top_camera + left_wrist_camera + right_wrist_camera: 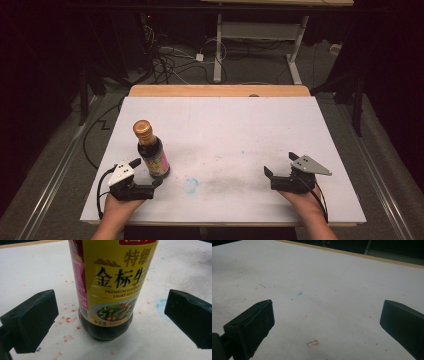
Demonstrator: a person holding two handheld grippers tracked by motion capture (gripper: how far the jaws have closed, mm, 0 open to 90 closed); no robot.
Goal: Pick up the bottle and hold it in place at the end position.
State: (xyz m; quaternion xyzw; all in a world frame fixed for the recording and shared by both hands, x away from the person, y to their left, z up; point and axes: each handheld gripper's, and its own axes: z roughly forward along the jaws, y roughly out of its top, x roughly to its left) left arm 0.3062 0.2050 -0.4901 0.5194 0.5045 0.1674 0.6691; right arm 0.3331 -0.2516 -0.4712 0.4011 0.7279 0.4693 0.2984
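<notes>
Soy sauce bottle stands upright on the left part of the white worktop, just in front of the left gripper, which rests low near the front edge. In the left gripper view the bottle sits between the two black jaws, a little left of centre, and both jaws stand wide apart with clear space on each side, so nothing is held yet. To do this grasp well, I think the left gripper should go forward a bit more until the pads are level with the label part of the body, not the rounded base, and centre the bottle before closing. Closing slowly is better, because a tall bottle with a gold cap can tip when one pad touches first. The right gripper lies well apart on the right side, its jaws also fully open and empty over bare worktop.
</notes>
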